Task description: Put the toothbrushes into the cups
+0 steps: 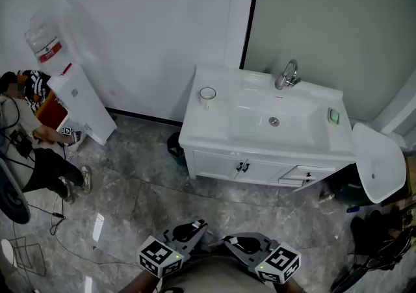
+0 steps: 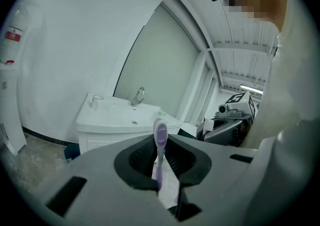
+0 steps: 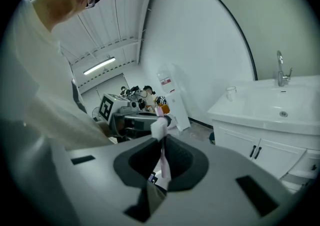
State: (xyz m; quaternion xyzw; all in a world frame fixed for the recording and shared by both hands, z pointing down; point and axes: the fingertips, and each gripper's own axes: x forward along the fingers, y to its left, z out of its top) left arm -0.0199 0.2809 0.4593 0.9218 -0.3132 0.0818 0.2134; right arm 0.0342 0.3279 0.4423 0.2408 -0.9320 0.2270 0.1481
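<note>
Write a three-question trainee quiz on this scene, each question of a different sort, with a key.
1. True or false: the left gripper is empty.
2. Where does the cup stand? A: on the counter, left of the basin. B: inside the basin. C: on the floor.
3. What does the right gripper hold?

Key
1. False: it is shut on a purple toothbrush.
2. A.
3. A pink toothbrush, clamped between its jaws.
</note>
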